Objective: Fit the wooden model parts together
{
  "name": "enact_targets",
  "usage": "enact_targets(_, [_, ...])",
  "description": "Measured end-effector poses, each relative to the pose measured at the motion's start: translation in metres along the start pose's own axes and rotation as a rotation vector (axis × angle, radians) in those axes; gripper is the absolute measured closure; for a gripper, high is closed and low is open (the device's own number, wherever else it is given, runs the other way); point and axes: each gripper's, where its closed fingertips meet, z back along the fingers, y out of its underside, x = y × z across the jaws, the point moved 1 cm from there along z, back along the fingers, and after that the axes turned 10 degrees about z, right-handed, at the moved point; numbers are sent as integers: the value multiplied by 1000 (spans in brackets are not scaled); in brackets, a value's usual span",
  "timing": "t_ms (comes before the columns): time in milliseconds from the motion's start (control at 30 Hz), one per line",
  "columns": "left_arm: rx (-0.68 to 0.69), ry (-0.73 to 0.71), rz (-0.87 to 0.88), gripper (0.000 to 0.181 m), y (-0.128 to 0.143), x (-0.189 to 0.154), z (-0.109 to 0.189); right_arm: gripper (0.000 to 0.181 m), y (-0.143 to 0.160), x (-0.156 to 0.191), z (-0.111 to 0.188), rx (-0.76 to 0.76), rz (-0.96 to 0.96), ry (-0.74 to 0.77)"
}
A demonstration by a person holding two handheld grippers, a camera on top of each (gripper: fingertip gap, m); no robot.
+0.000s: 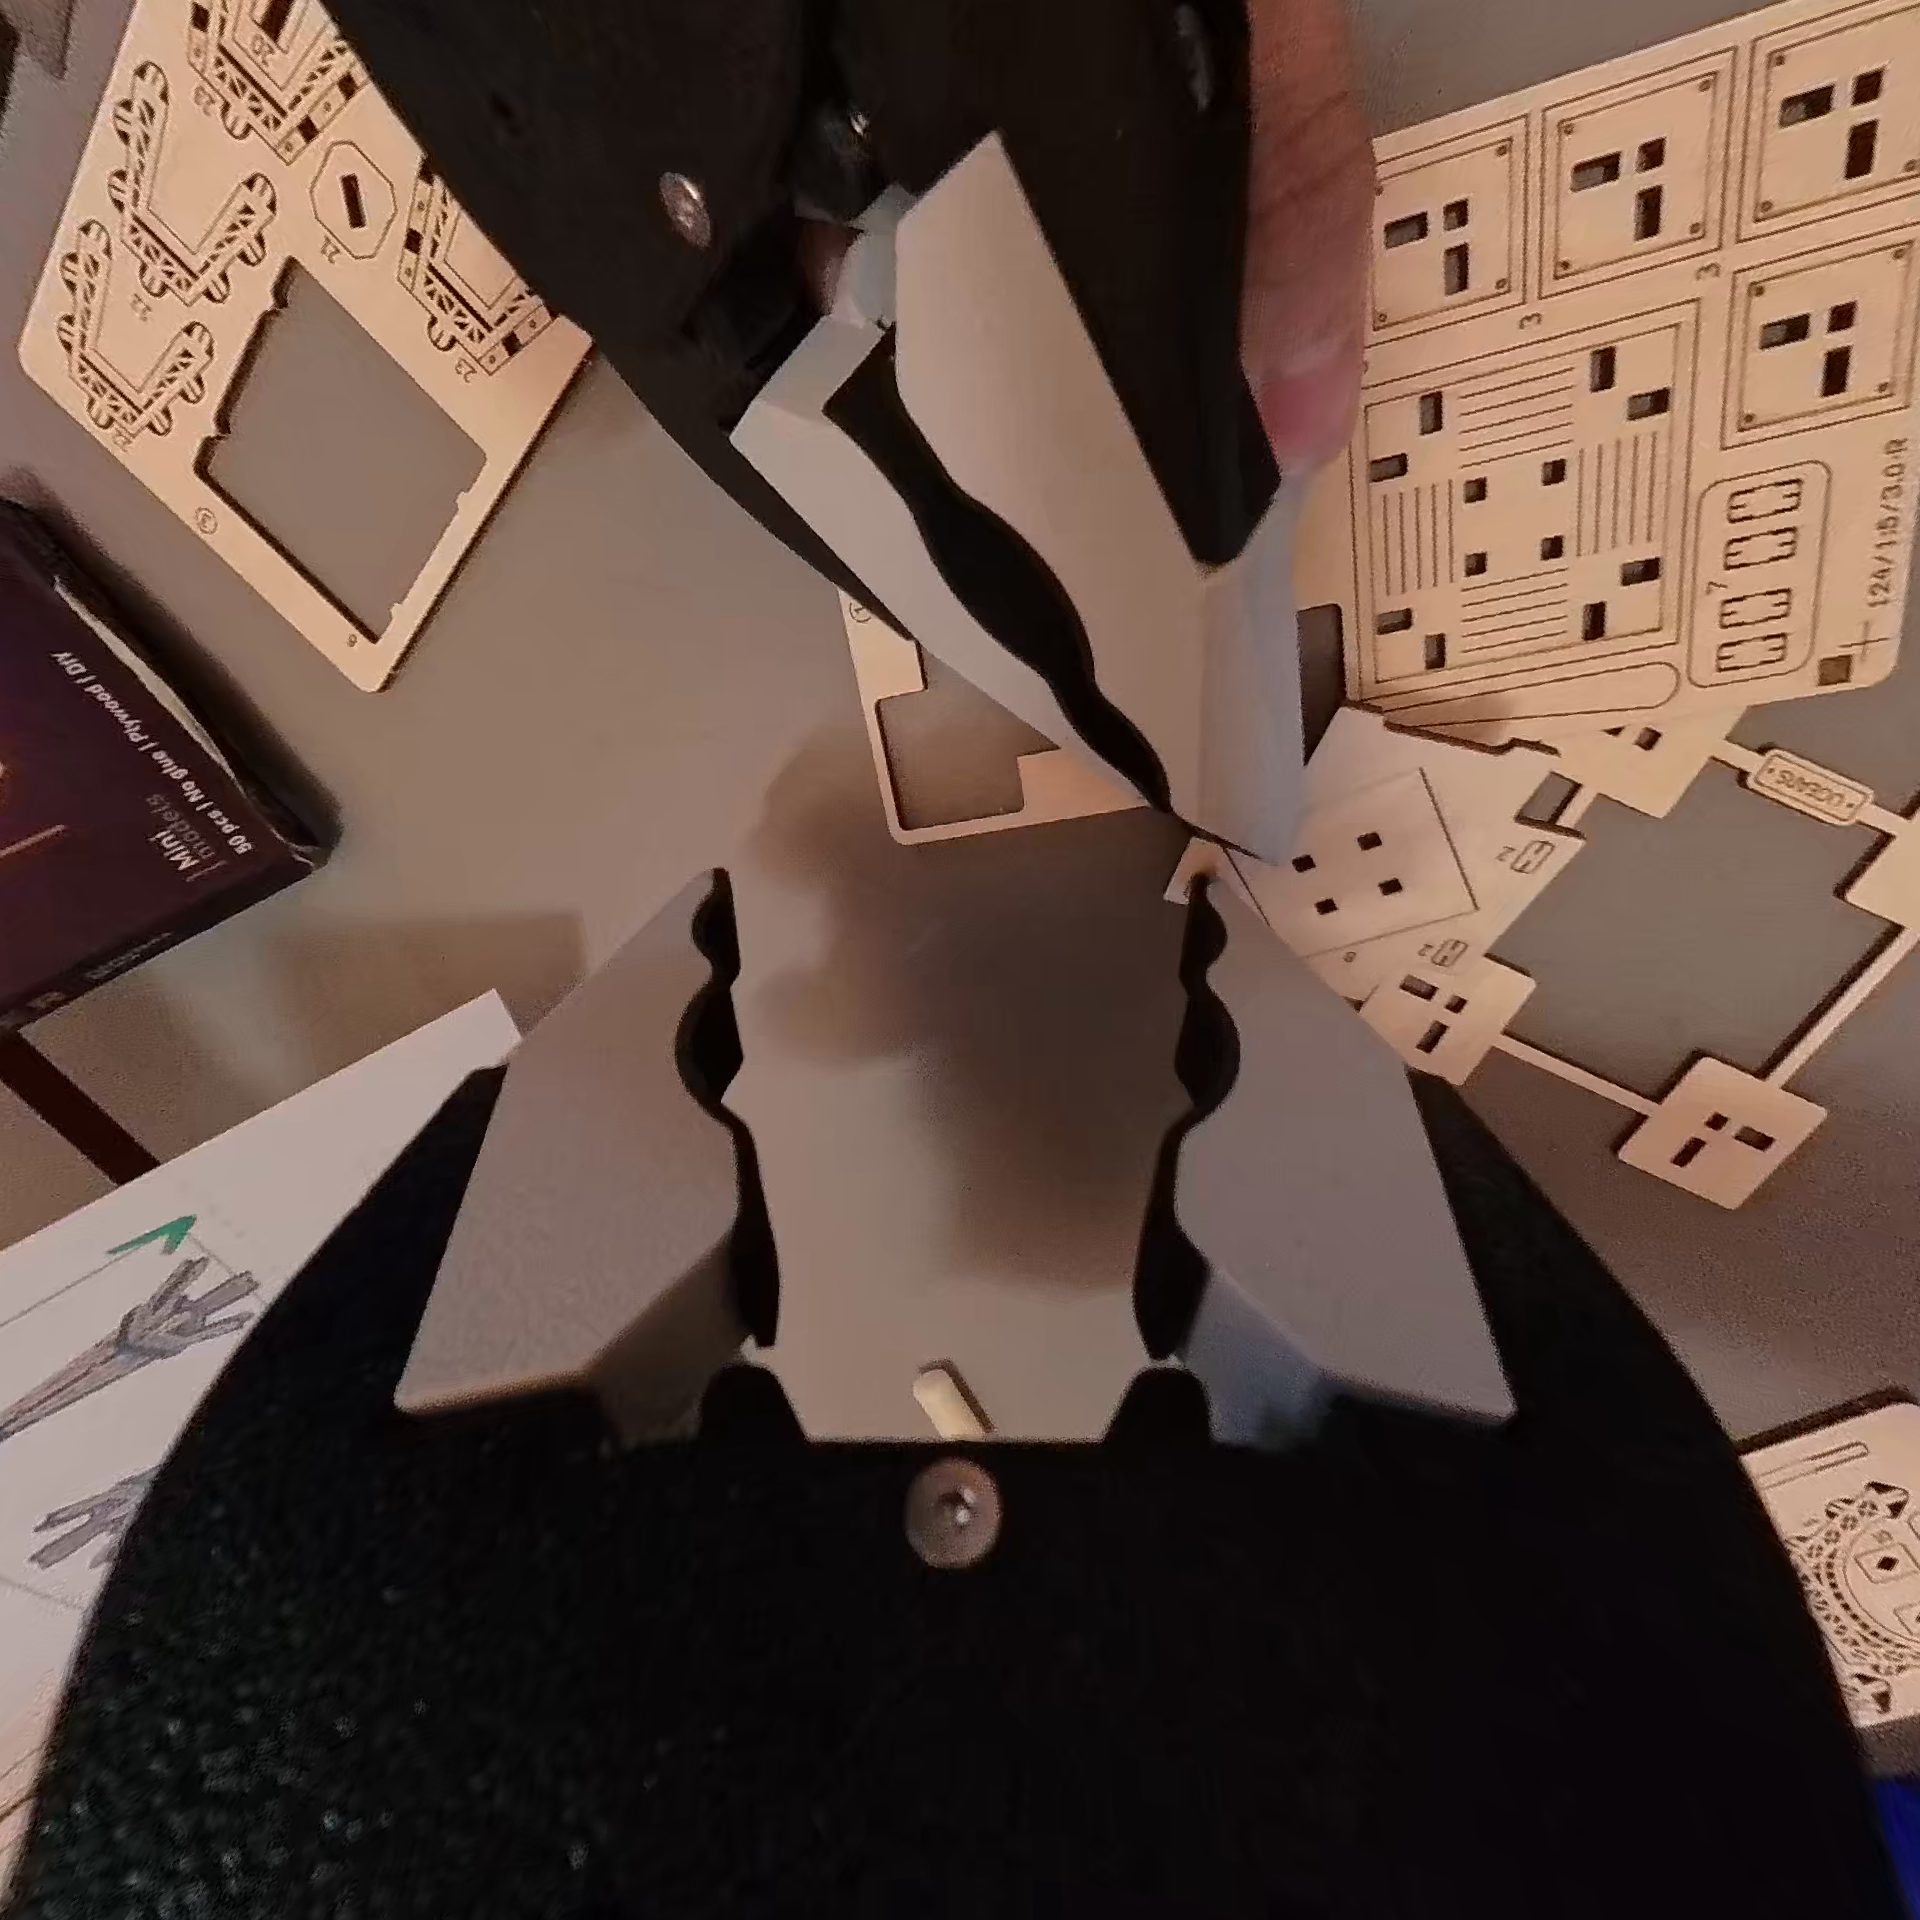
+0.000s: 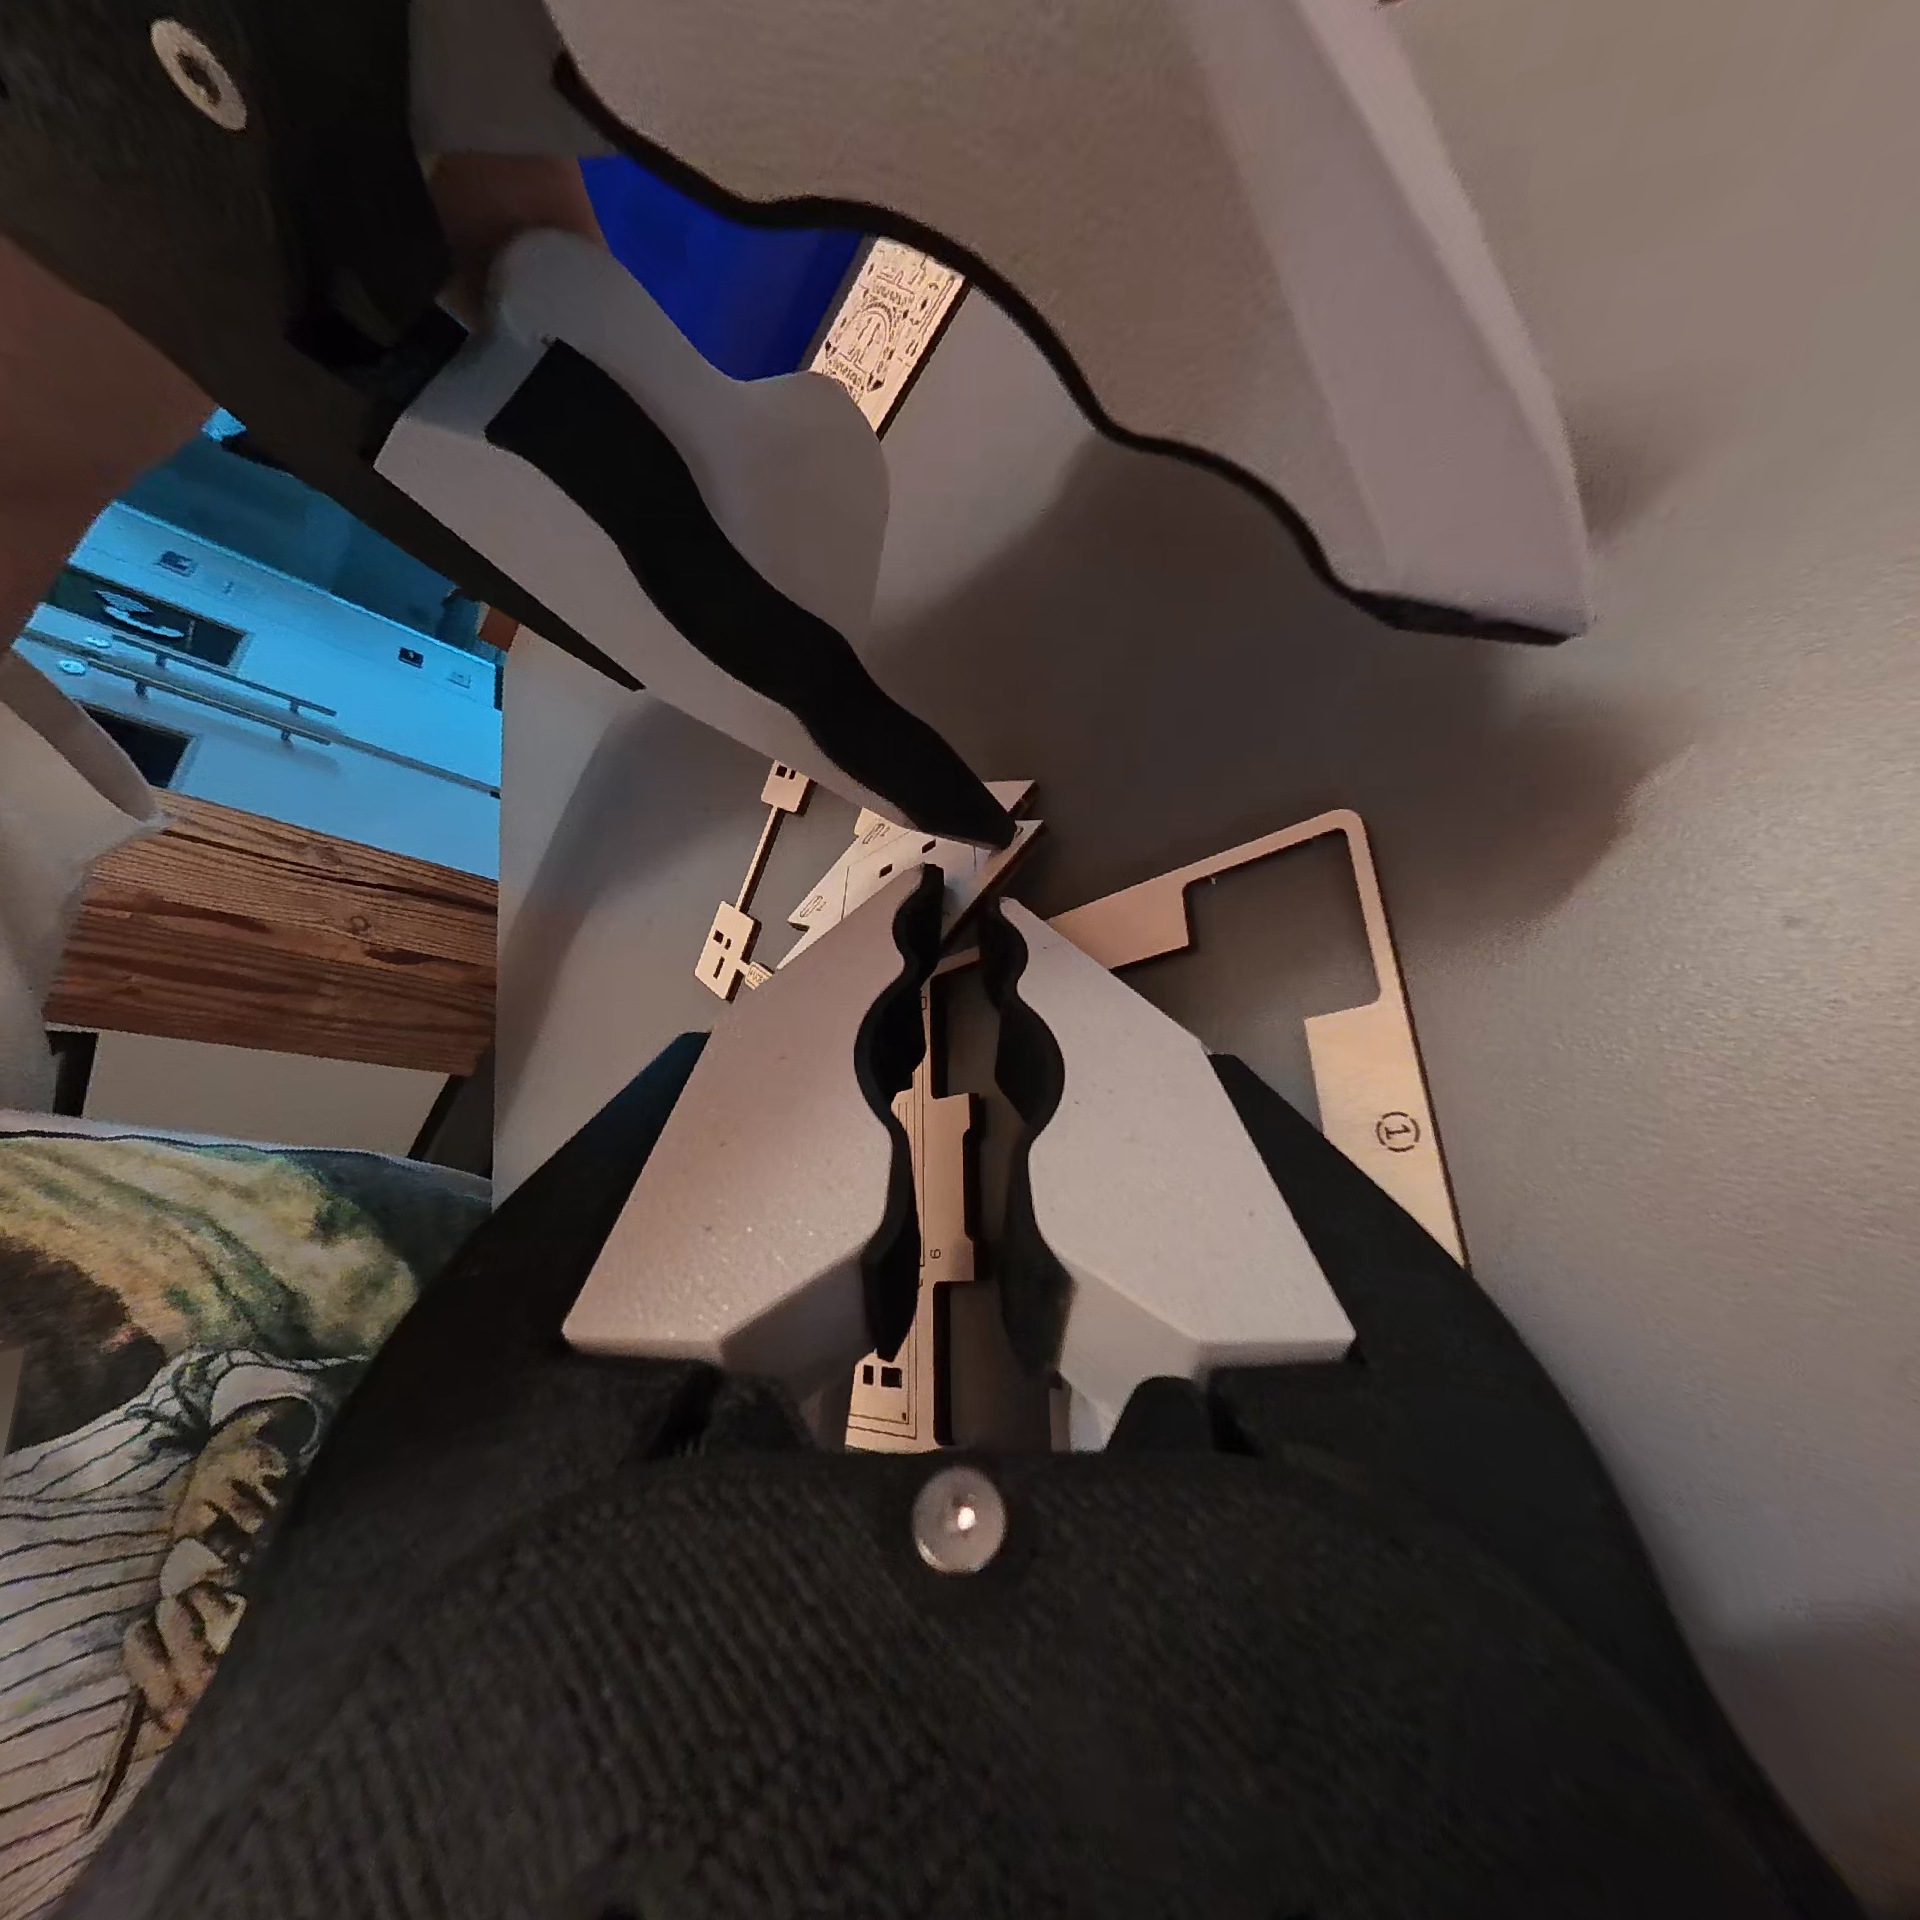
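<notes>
Between the right tongs' (image 2: 961, 914) nearly closed jaws sits a thin wooden part (image 2: 940, 1195), left tongs (image 1: 956, 888) wide and empty just beside; slip risk if grip shifts during mating.

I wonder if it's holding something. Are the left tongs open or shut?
Open. The left tongs have a wide gap between their fingers, with grey table showing through it.

Our left tool (image 1: 956, 904) and right tool (image 2: 961, 894) share grey wavy-edged fingers, black textured bodies, one silver screw each.
</notes>
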Motion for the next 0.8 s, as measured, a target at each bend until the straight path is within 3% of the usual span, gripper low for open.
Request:
enact_targets(200, [-10, -4, 4, 102, 1, -2, 1, 176, 0, 0, 0, 2, 0, 1])
enact_targets(367, [-70, -64, 49, 94, 2, 3, 12, 178, -1, 1, 0, -12, -3, -10])
enact_targets(467, [-90, -123, 69, 111, 3, 10, 18, 178, -2, 1, 0, -15, -4, -15])
enact_targets(800, [-66, -55, 74, 105, -3, -5, 15, 178, -2, 1, 1, -17, -3, -18])
